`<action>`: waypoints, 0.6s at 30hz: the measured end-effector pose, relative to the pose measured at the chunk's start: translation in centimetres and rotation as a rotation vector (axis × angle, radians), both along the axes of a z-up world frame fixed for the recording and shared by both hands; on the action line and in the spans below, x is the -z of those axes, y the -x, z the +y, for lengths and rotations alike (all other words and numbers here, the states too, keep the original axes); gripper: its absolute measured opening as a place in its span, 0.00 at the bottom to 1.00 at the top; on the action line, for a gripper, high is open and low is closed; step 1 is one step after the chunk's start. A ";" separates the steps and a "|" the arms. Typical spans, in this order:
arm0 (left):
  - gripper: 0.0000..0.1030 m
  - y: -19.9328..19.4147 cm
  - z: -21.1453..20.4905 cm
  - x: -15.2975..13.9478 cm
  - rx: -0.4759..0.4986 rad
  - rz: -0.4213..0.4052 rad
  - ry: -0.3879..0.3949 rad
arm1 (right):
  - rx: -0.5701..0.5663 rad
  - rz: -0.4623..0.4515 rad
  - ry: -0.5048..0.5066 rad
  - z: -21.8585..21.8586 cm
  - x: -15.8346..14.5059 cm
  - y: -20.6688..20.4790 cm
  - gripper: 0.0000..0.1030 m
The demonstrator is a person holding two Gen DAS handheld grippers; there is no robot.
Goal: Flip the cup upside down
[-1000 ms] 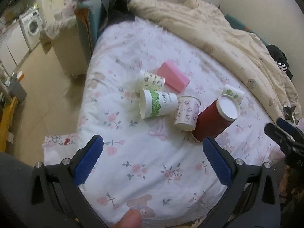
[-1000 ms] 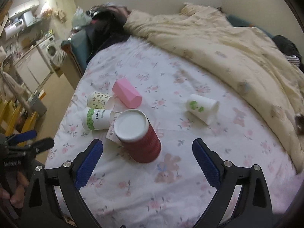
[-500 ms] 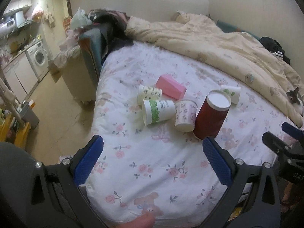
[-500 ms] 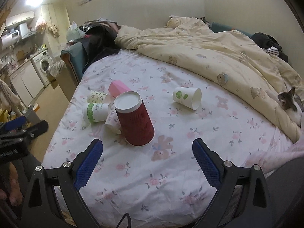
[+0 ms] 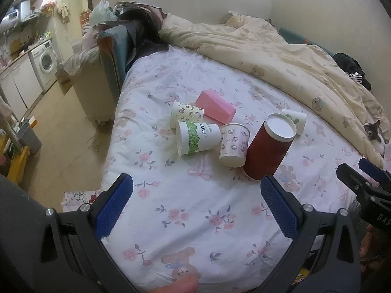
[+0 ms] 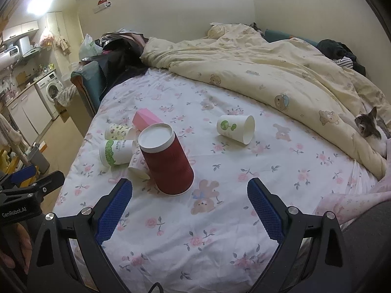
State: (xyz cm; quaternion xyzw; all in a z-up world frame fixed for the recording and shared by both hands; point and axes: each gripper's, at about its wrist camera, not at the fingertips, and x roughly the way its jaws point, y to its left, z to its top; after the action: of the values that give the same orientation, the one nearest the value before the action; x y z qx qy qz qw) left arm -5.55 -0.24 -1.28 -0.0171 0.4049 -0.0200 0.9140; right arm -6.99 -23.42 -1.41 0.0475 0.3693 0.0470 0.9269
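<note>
Cup [image 6: 167, 162], the red one, stands mouth down on the bed [image 6: 268, 195], white base up, so we judge the flip done. It sits near us, touching a small printed cup [image 5: 233, 145] on its left that leans against it. Further left, a green-banded cup [image 5: 196, 138] and another patterned cup [image 5: 185, 116] lie on their sides by a pink box [image 5: 216, 107]; a white cup [image 6: 235, 128] lies well apart to the right. We hold both claws back from the bed edge, the left claw [image 5: 195, 210] and right claw [image 6: 189, 211] spread wide and empty, likely to leave the cup undisturbed on the soft sheet.
</note>
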 end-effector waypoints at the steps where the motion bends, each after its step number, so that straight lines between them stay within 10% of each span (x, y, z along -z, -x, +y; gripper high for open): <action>1: 1.00 0.0 0.0 0.0 0.000 0.000 0.002 | 0.000 -0.001 0.001 0.0 0.0 0.0 0.95; 18: 1.00 0.0 -0.2 -0.1 0.004 -0.003 0.000 | -0.003 -0.002 0.006 0.0 0.0 0.0 0.95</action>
State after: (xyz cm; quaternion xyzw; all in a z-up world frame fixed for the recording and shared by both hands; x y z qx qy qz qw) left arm -5.60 -0.46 -1.17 -0.0163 0.4038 -0.0220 0.9145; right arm -6.95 -23.42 -1.40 0.0441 0.3686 0.0474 0.9273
